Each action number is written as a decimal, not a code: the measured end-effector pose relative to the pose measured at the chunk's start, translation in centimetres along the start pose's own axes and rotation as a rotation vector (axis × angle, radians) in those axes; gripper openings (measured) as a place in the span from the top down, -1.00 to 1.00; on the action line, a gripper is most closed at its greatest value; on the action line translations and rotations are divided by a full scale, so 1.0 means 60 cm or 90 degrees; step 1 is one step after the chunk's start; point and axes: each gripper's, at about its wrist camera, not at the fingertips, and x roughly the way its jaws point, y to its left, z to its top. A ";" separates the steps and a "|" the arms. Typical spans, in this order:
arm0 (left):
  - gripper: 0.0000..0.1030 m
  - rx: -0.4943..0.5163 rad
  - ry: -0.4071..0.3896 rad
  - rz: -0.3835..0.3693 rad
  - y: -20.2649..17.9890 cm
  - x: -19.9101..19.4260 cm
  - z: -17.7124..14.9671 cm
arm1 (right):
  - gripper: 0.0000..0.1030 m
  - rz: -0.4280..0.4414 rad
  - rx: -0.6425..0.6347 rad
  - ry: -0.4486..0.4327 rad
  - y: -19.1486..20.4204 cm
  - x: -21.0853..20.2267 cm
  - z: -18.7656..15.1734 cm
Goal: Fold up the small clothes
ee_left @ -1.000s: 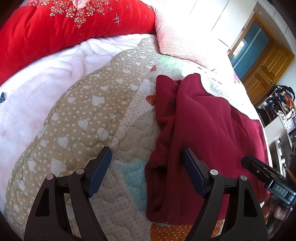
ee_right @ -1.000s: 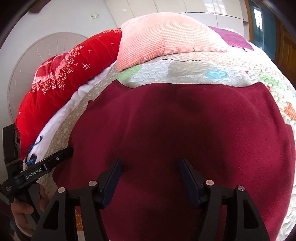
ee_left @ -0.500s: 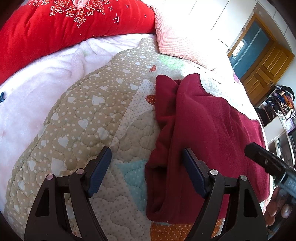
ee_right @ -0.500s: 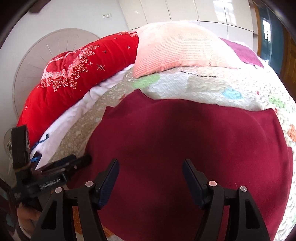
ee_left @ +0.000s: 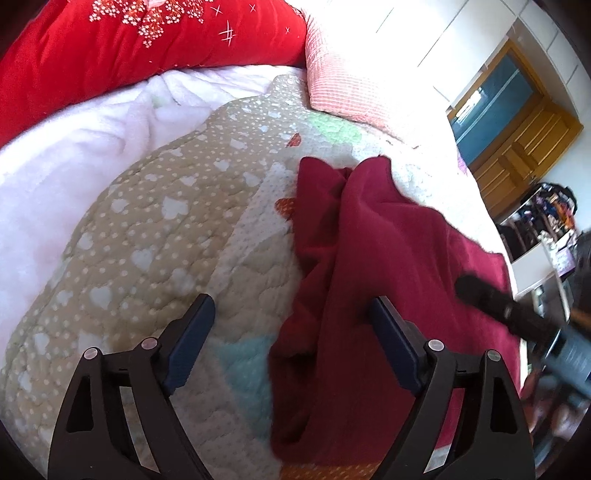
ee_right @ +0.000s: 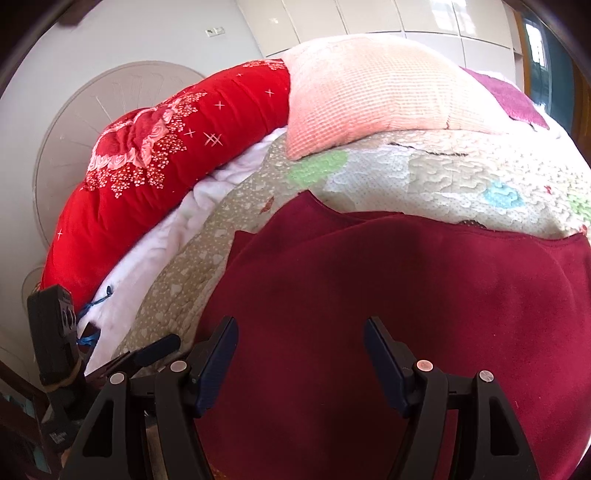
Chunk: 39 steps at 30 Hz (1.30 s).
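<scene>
While both tongs [ee_left: 291,332] [ee_right: 297,350] gape empty, the maroon garment [ee_right: 369,295] lies rumpled.

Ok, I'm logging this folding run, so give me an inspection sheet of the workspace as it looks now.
Surface: quilt on a bed, patterned with hearts and dots, with a white blanket along its far edge.
Job's things: maroon garment lies on the quilt, mostly flat, its left edge bunched in folds.
Clutter: red pillow and pink pillow at the head of the bed.
Grippers: left gripper open over the garment's bunched edge; right gripper open over the garment; neither holds anything.
Cables: nothing seen.
Surroundings: white cabinets, wooden door, cluttered shelf.
</scene>
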 end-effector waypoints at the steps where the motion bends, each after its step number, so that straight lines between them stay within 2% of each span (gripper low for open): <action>1: -0.67 -0.008 0.002 -0.014 0.000 0.005 0.004 | -0.32 -0.001 0.005 0.003 -0.006 -0.001 -0.003; 3: -0.69 -0.022 0.008 -0.024 -0.002 0.014 0.006 | -0.32 0.002 0.013 0.003 -0.020 -0.009 -0.015; 5: -0.68 -0.007 0.011 -0.034 -0.010 0.016 0.004 | -0.32 -0.004 0.015 0.002 -0.033 -0.018 -0.023; 6: -0.60 0.010 0.020 -0.047 -0.018 0.016 0.002 | -0.32 -0.008 0.014 0.001 -0.039 -0.023 -0.025; 7: -0.09 0.017 0.025 -0.061 -0.023 0.015 0.000 | -0.32 -0.007 0.015 -0.001 -0.042 -0.028 -0.024; 9: 0.11 0.025 0.038 -0.082 -0.031 0.016 -0.004 | -0.32 0.001 0.017 -0.005 -0.044 -0.033 -0.016; 10: 0.34 0.034 0.027 -0.087 -0.035 0.010 -0.007 | -0.32 0.006 0.019 -0.007 -0.041 -0.034 -0.010; 11: 0.43 0.035 0.028 -0.099 -0.035 0.007 -0.008 | -0.32 0.014 0.021 -0.008 -0.037 -0.034 -0.004; 12: 0.44 0.023 0.028 -0.132 -0.034 -0.001 -0.009 | -0.32 0.028 0.027 -0.008 -0.032 -0.033 0.005; 14: 0.45 0.035 0.009 -0.166 -0.040 -0.021 -0.010 | -0.34 0.052 0.038 -0.003 -0.025 -0.028 0.017; 16: 0.46 0.067 -0.011 -0.176 -0.056 -0.035 -0.013 | -0.36 0.069 0.045 0.000 -0.017 -0.021 0.029; 19: 0.46 0.082 -0.015 -0.167 -0.062 -0.035 -0.015 | -0.36 0.074 0.043 0.015 -0.001 -0.005 0.045; 23: 0.46 0.026 0.018 -0.147 -0.038 -0.014 -0.018 | -0.49 0.089 0.011 0.062 0.033 0.027 0.068; 26: 0.46 0.020 0.017 -0.147 -0.036 -0.018 -0.020 | -0.49 0.063 -0.012 0.109 0.059 0.062 0.080; 32: 0.45 0.030 0.008 -0.132 -0.038 -0.031 -0.035 | -0.49 0.028 -0.082 0.141 0.103 0.107 0.097; 39: 0.45 0.016 0.014 -0.136 -0.027 -0.033 -0.038 | -0.49 -0.049 -0.193 0.197 0.143 0.159 0.094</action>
